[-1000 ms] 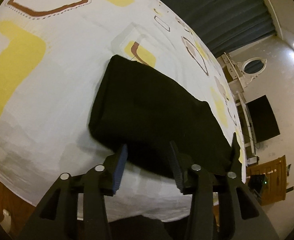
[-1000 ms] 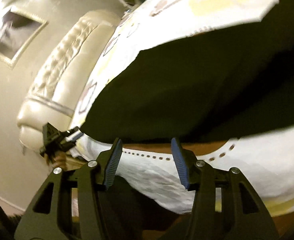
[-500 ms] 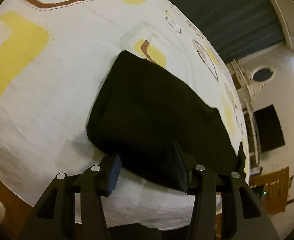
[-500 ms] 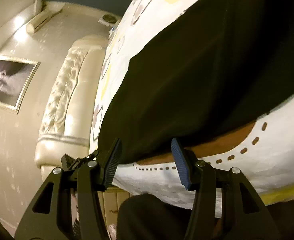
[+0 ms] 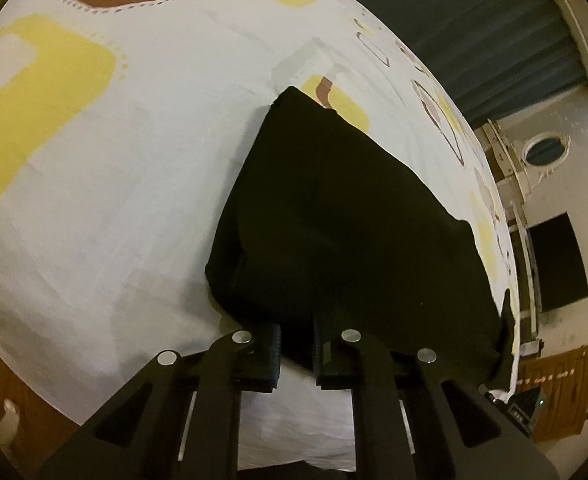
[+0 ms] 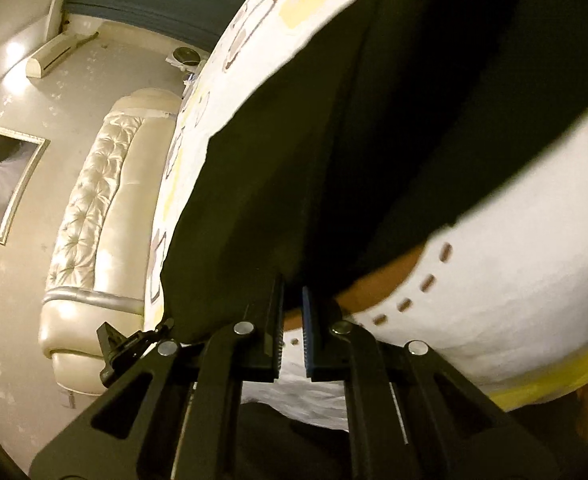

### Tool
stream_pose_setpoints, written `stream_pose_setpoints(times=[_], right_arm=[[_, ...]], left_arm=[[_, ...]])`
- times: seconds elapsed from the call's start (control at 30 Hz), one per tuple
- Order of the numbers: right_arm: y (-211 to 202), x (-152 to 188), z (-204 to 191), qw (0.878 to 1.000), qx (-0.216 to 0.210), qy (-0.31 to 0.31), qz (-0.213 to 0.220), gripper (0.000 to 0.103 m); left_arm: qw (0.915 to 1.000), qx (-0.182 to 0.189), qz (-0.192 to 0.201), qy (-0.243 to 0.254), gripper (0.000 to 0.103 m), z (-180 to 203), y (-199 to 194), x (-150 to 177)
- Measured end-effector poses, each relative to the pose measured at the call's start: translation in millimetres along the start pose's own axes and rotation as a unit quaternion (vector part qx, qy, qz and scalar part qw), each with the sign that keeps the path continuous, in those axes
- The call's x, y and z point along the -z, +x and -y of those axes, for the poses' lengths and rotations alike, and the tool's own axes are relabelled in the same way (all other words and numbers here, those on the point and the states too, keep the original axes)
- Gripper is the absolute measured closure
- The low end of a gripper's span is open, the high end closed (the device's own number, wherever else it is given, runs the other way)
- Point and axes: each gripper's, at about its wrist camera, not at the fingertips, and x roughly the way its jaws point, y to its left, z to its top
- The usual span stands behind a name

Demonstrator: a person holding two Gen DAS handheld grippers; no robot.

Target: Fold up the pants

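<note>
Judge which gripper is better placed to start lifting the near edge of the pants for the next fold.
Neither leads. The left gripper and right gripper are each shut on the near edge of the black pants on the bed sheet, so lifting together suits best.

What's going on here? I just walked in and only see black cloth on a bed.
A person is folding black pants on a patterned bedsheet, with a two-finger gripper in each hand. The left gripper and the right gripper have each pinched shut on the near edge of the pants, at either end. The pants lie already partly folded into a compact block, not yet lifted.
</note>
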Motion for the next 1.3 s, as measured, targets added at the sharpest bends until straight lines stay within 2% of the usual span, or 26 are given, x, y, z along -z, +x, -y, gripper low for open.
stream_pose_setpoints(times=[0.07, 0.1, 0.17, 0.23, 0.3, 0.33, 0.4, 0.43, 0.5, 0.53, 0.6, 0.7, 0.83, 0.97, 1.07, 1.1, 1.13, 1.17, 1.27, 1.3], right_arm=[[-7.5, -2.8, -2.9, 1.0, 0.002, -0.007, -0.001, 0.094], [-17.1, -5.2, -9.5, 0.999, 0.018, -0.025, 0.007, 0.089], [-37.0, -11.2, -21.0, 0.998, 0.031, -0.049, 0.027, 0.084], [-65.4, -27.0, -32.0, 0.994, 0.053, -0.069, 0.062, 0.075], [-88.9, -53.3, -40.4, 0.988, 0.084, -0.09, 0.097, 0.066], [-100.4, -74.1, -44.4, 0.981, 0.113, -0.099, 0.118, 0.061], [-109.4, -117.0, -46.6, 0.97, 0.172, -0.105, 0.133, 0.055], [-110.6, -147.0, -45.9, 0.961, 0.214, -0.102, 0.144, 0.055], [-105.0, -193.2, -43.3, 0.947, 0.268, -0.097, 0.146, 0.054], [-100.7, -222.3, -39.3, 0.936, 0.306, -0.085, 0.152, 0.053], [-86.7, -268.1, -32.4, 0.921, 0.354, -0.074, 0.144, 0.053], [-69.5, -308.8, -17.0, 0.903, 0.404, -0.061, 0.135, 0.053], [-49.0, -350.4, 12.9, 0.889, 0.441, -0.038, 0.12, 0.053], [-33.4, -362.5, 30.9, 0.879, 0.465, -0.027, 0.102, 0.053], [-35.6, -364.1, 33.6, 0.875, 0.47, -0.024, 0.109, 0.053], [-36.8, -363.9, 34.6, 0.875, 0.471, -0.026, 0.108, 0.056], [-39.9, -362.0, 35.2, 0.872, 0.477, -0.03, 0.108, 0.068], [-42.7, -360.2, 35.5, 0.871, 0.479, -0.035, 0.107, 0.073], [-57.8, -352.7, 35.1, 0.886, 0.448, -0.035, 0.113, 0.095], [-65.5, -349.1, 31.1, 0.893, 0.432, -0.034, 0.122, 0.095]], left_arm=[[0.9996, -0.01, 0.003, 0.025, 0.09, 7.7, -3.7, 0.7], [0.9992, -0.016, 0.007, 0.037, 0.088, 11.9, -6.6, 1.9], [0.997, -0.036, 0.023, 0.064, 0.077, 22.0, -16.7, 5.3], [0.9943, -0.054, 0.038, 0.084, 0.049, 30.8, -24.4, 8.2], [0.9896, -0.076, 0.064, 0.104, 0.04, 43.2, -34.3, 11.6], [0.9866, -0.088, 0.075, 0.115, 0.037, 50.4, -37.5, 12.1], [0.9834, -0.102, 0.084, 0.124, 0.03, 62.2, -38.2, 10.6], [0.9835, -0.099, 0.086, 0.125, 0.03, 67.1, -37.7, 10.1], [0.9859, -0.085, 0.076, 0.123, 0.028, 76.6, -31.6, 8.2], [0.9873, -0.079, 0.069, 0.119, 0.027, 80.6, -26.6, 7.4], [0.9885, -0.074, 0.062, 0.116, 0.027, 86.4, -17.4, 5.6], [0.9887, -0.078, 0.057, 0.115, 0.027, 91.6, -4.7, 5.5], [0.9909, -0.079, 0.039, 0.102, 0.027, 92.9, 13.6, 8.2], [0.9922, -0.083, 0.028, 0.089, 0.027, 89.8, 25.5, 11.7], [0.9905, -0.09, 0.033, 0.099, 0.026, 93.9, 27.1, 13.1], [0.9901, -0.091, 0.034, 0.101, 0.025, 95.2, 27.2, 13.9], [0.99, -0.092, 0.034, 0.101, 0.024, 95.5, 27.1, 14.8], [0.99, -0.092, 0.034, 0.101, 0.024, 95.9, 27.1, 15.7], [0.9898, -0.095, 0.034, 0.101, 0.024, 97.6, 26.4, 17.6], [0.99, -0.094, 0.033, 0.1, 0.024, 97.7, 25.6, 18.0]])
